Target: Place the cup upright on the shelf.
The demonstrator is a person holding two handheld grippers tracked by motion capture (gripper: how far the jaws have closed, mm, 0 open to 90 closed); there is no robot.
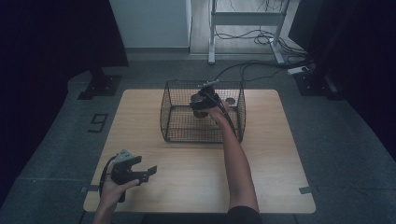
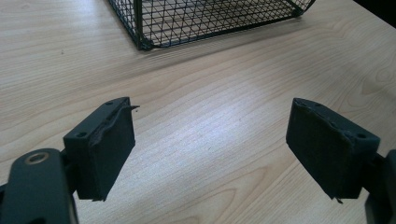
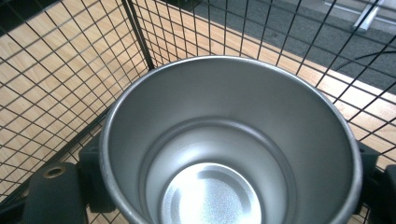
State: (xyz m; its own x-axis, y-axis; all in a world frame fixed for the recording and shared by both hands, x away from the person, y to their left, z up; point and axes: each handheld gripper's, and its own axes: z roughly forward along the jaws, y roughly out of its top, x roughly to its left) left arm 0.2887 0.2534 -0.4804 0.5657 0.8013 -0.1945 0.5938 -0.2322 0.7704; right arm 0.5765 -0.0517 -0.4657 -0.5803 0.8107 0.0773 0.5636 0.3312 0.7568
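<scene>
A black wire basket (image 1: 173, 122) stands on the far half of the wooden table (image 1: 261, 163). My right gripper (image 1: 201, 103) reaches down into it and is shut on a steel cup (image 1: 200, 112). In the right gripper view the cup (image 3: 224, 140) is upright and empty, its mouth facing the camera, with the jaws pressed on its two sides and the basket mesh (image 3: 56, 70) close around it. My left gripper (image 1: 148, 171) rests near the table's front left corner. Its two pads (image 2: 109, 144) stand wide open over bare wood, and the basket's near corner (image 2: 140, 42) lies ahead of them.
A small round object (image 1: 230, 101) sits inside the basket, to the right of the cup. Beyond the table are a white desk frame (image 1: 212, 46) and cables (image 1: 252, 65) on the grey floor. A dark stand base (image 1: 100, 86) sits at the far left.
</scene>
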